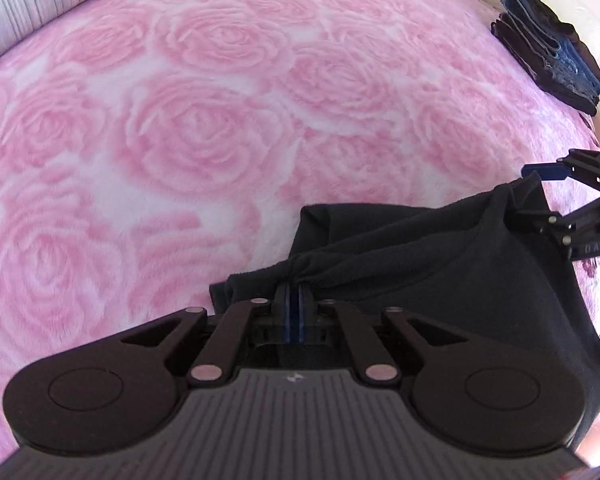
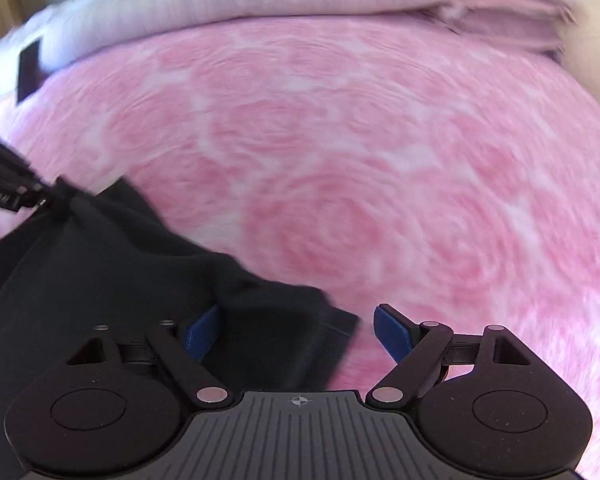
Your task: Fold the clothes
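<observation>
Black garment (image 1: 440,264) pinched in left gripper (image 1: 295,294), right gripper (image 2: 296,332) spread apart around its edge, pink rose blanket (image 1: 180,140)

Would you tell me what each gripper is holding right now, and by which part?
The left gripper pinches a bunched edge of the black garment. The right gripper is open, holding nothing.
</observation>
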Demonstrator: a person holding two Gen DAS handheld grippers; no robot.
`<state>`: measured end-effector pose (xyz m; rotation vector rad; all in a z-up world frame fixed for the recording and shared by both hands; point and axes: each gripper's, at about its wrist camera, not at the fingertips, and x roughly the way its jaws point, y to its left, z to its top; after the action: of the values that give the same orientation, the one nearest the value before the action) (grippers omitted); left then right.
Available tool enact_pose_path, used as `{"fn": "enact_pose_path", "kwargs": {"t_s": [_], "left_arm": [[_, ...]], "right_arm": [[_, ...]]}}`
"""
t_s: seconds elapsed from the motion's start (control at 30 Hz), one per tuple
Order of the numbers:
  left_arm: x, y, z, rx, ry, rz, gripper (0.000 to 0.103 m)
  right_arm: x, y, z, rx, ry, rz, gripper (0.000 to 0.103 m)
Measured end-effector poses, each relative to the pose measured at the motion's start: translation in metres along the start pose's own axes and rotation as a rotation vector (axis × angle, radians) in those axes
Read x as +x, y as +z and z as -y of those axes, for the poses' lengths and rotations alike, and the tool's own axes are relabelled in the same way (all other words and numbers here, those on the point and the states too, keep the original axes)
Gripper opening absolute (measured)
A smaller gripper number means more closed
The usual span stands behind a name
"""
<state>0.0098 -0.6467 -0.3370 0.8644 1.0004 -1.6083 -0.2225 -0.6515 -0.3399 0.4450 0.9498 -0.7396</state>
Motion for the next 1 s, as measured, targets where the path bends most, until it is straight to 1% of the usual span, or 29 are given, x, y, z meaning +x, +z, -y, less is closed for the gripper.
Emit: {"fn": "enact_pose_path", "kwargs": {"t_s": [0.07,0.1,0.13,0.17,0.23,0.3,0.37,0.4,0.43,0.47,0.5,0.57,0.6,0.63,0.67,0.7,0.8,0.87,0.93,0.97,1.0], "left_arm": [[-0.007,0.002,-0.004,-0.001,0.0,0.011,0.019],[-0.013,0.0,-0.002,0.017,0.006,0.018,0.022],[-0.021,-0.004,0.003,0.051,0.018,0.027,0.023],[-0.029,-0.008,0.008,0.086,0.03,0.036,0.021],[-0.046,-0.016,0.018,0.155,0.053,0.054,0.021],[-0.062,-0.025,0.028,0.225,0.076,0.072,0.024],[-0.079,-0.033,0.038,0.294,0.099,0.09,0.033],[-0.087,-0.043,0.047,0.35,0.097,0.1,0.036],[-0.094,-0.059,0.059,0.425,0.083,0.111,0.043],[-0.101,-0.075,0.07,0.5,0.068,0.123,0.047],[-0.108,-0.093,0.082,0.576,0.047,0.134,0.049],[-0.115,-0.134,0.103,0.738,-0.002,0.149,0.056],[-0.115,-0.155,0.113,0.815,-0.016,0.151,0.058],[-0.11,-0.172,0.122,0.879,-0.004,0.154,0.059],[-0.101,-0.185,0.129,0.93,0.032,0.158,0.06],[-0.091,-0.199,0.136,0.981,0.068,0.161,0.06],[-0.062,-0.236,0.156,1.131,0.184,0.179,0.06],[-0.045,-0.247,0.164,1.211,0.268,0.25,0.065],[-0.034,-0.252,0.168,1.275,0.357,0.318,0.065],[-0.031,-0.251,0.167,1.287,0.385,0.333,0.064],[-0.029,-0.249,0.165,1.282,0.397,0.332,0.064]], "right_arm": [[-0.011,-0.004,0.004,0.014,-0.047,-0.005,0.082],[-0.017,-0.006,0.006,0.022,-0.071,-0.008,0.082],[-0.022,-0.008,0.008,0.029,-0.095,-0.011,0.082],[-0.028,-0.01,0.01,0.036,-0.118,-0.014,0.082],[-0.041,-0.014,0.013,0.048,-0.159,-0.016,0.082],[-0.064,-0.019,0.001,0.031,-0.137,0.011,0.082],[-0.086,-0.028,-0.021,-0.019,-0.091,0.036,0.082],[-0.096,-0.034,-0.033,-0.047,-0.068,0.047,0.082],[-0.105,-0.043,-0.047,-0.09,-0.049,0.054,0.082],[-0.113,-0.053,-0.063,-0.144,-0.039,0.058,0.082],[-0.12,-0.064,-0.078,-0.199,-0.031,0.063,0.082],[-0.127,-0.091,-0.11,-0.309,-0.033,0.061,0.082],[-0.129,-0.105,-0.125,-0.36,-0.035,0.056,0.082],[-0.131,-0.119,-0.14,-0.412,-0.037,0.051,0.082],[-0.132,-0.133,-0.155,-0.464,-0.043,0.046,0.082],[-0.128,-0.145,-0.168,-0.516,-0.068,0.046,0.082],[-0.103,-0.17,-0.199,-0.638,-0.183,0.058,0.082],[-0.081,-0.18,-0.213,-0.725,-0.244,0.087,0.082],[-0.063,-0.188,-0.223,-0.815,-0.293,0.16,0.082],[-0.056,-0.189,-0.224,-0.855,-0.308,0.2,0.082],[-0.05,-0.189,-0.224,-0.892,-0.321,0.22,0.082]]}}
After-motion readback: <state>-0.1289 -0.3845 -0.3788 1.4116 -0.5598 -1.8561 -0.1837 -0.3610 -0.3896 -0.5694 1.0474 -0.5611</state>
